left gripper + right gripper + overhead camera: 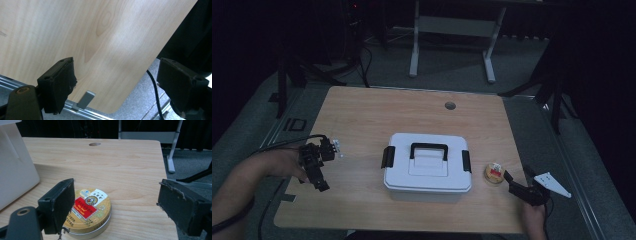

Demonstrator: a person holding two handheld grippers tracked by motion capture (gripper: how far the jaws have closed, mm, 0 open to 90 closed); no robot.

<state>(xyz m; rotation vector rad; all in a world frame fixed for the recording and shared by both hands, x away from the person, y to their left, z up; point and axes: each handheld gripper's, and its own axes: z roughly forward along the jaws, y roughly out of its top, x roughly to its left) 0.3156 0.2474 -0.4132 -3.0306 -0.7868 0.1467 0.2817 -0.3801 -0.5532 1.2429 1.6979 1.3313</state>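
High view: white box (427, 169) beside round tin (494, 173).

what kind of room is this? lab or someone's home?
Most likely a lab or recording studio, not a home: black curtains all round, dark stand legs beside a lone wooden table, grey carpet, and cables trailing across the floor.

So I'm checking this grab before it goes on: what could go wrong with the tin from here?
The round tin lies off-centre between the open right gripper, close to one pad, so closing could shove it sideways rather than grip it. It is low and smooth, so the pads may slip over its rim. It also sits near the white box, leaving little room.
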